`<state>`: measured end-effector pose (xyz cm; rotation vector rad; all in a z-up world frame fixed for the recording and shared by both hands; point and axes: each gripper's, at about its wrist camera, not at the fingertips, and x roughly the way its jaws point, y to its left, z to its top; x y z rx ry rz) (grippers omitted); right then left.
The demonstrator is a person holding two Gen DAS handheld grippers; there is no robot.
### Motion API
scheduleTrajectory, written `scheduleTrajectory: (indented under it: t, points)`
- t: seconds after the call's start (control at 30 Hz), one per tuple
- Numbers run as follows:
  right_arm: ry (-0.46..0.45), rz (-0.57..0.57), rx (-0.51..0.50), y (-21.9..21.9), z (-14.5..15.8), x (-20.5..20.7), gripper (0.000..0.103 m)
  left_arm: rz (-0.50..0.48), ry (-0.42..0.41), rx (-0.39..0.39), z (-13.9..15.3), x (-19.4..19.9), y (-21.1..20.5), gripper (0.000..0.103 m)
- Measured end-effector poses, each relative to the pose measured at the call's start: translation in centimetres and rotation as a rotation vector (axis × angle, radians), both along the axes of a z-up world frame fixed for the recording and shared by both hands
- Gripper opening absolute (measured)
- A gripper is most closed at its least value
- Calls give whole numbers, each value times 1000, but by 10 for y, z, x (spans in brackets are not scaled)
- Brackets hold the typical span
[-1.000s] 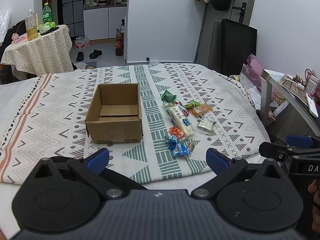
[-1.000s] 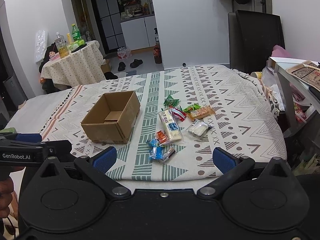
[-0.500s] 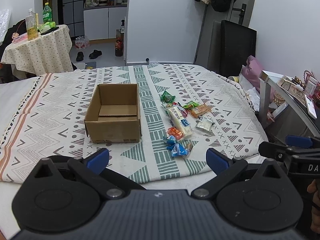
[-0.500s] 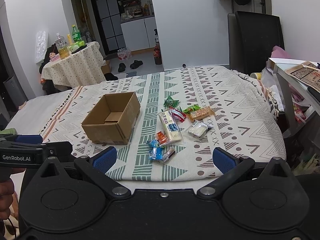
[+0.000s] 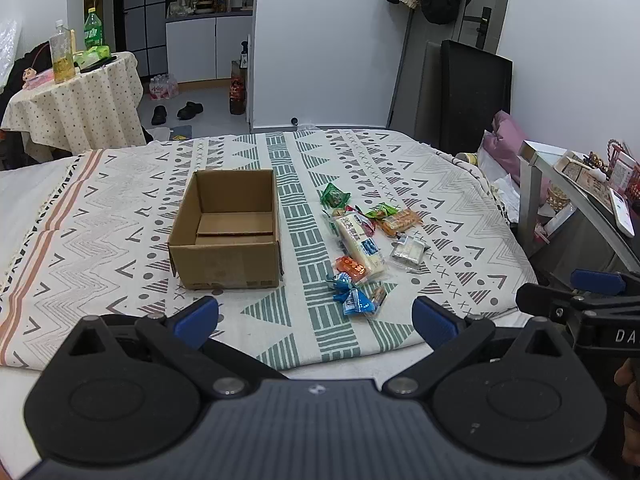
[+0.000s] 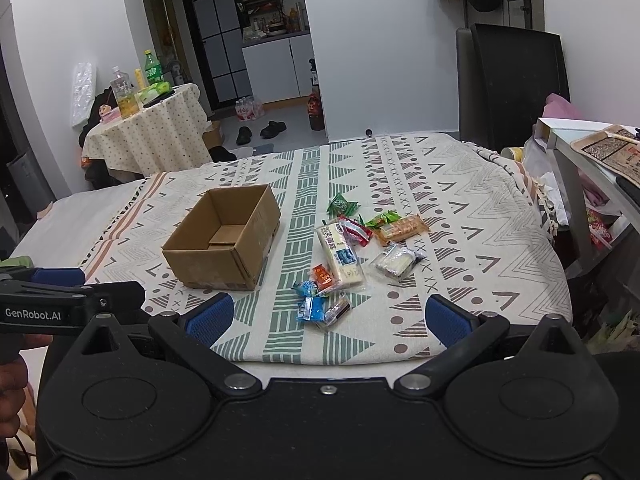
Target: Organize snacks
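Note:
An empty open cardboard box (image 5: 228,232) (image 6: 224,238) sits on a patterned bedspread (image 5: 120,216) (image 6: 460,216). To its right lies a scatter of several wrapped snacks: a long white pack (image 5: 360,242) (image 6: 340,252), an orange biscuit pack (image 5: 400,220) (image 6: 402,228), a green pack (image 5: 335,196) (image 6: 342,205), a clear pack (image 5: 407,249) (image 6: 397,260), blue candies (image 5: 352,294) (image 6: 310,306). My left gripper (image 5: 315,318) and right gripper (image 6: 329,318) hover open near the bed's front edge, both empty and short of the snacks.
A round table (image 5: 76,100) with bottles stands at the far left. A glass side table (image 5: 576,200) with clutter flanks the bed's right side, with a black chair (image 6: 512,80) behind. Shoes (image 5: 176,112) lie on the floor beyond.
Both views have drifted slightly; the box and snacks sit a little higher and farther in frame. Nothing was picked up, and both grippers stay open.

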<state>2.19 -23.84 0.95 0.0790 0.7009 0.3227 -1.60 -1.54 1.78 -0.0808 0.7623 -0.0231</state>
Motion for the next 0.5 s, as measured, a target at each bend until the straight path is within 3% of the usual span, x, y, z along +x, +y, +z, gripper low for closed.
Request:
scheduleTrajectory:
  t: [0.5]
  points:
    - [7, 7, -33, -1, -9, 13, 103, -6, 3, -11, -10, 13, 0, 102]
